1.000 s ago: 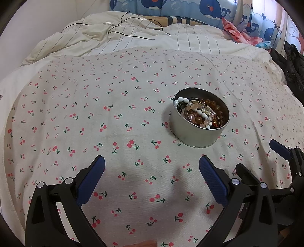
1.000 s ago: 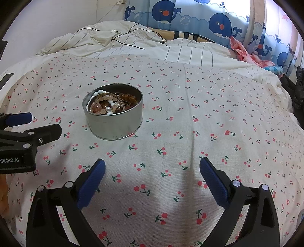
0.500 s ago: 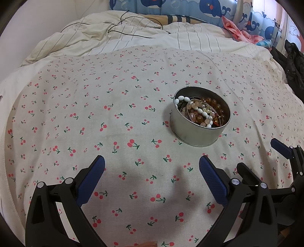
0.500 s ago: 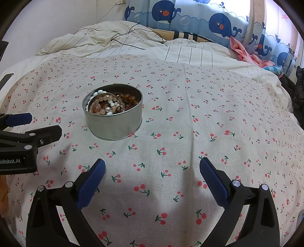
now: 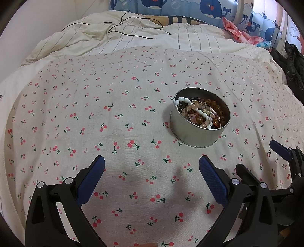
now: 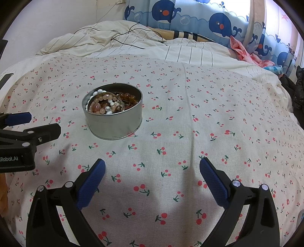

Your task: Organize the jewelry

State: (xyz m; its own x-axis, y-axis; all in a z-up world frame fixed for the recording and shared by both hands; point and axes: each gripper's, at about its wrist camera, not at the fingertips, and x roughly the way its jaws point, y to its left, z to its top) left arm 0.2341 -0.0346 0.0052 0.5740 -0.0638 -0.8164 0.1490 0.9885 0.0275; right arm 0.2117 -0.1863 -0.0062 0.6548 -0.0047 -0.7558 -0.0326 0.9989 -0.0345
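A round metal tin (image 5: 193, 134) stands on the cherry-print cloth (image 5: 95, 114), holding a heap of bead bracelets (image 5: 201, 113) in white, pink and amber. It also shows in the right wrist view (image 6: 114, 125) with the beads (image 6: 108, 103) inside. My left gripper (image 5: 152, 167) is open and empty, low over the cloth, short of the tin and to its left. My right gripper (image 6: 152, 169) is open and empty, short of the tin and to its right. The left gripper's fingers (image 6: 20, 117) show at the right wrist view's left edge.
A striped cream duvet (image 5: 133, 38) with a thin black cable (image 5: 129, 31) lies bunched at the back. Whale-print curtains (image 6: 190, 17) hang behind it. Pink cloth (image 6: 241, 49) and dark clothing (image 5: 292, 62) lie at the right edge.
Both grippers stay open and almost still. The left wrist view has tilted down very slightly, so the tin sits a touch lower in it.
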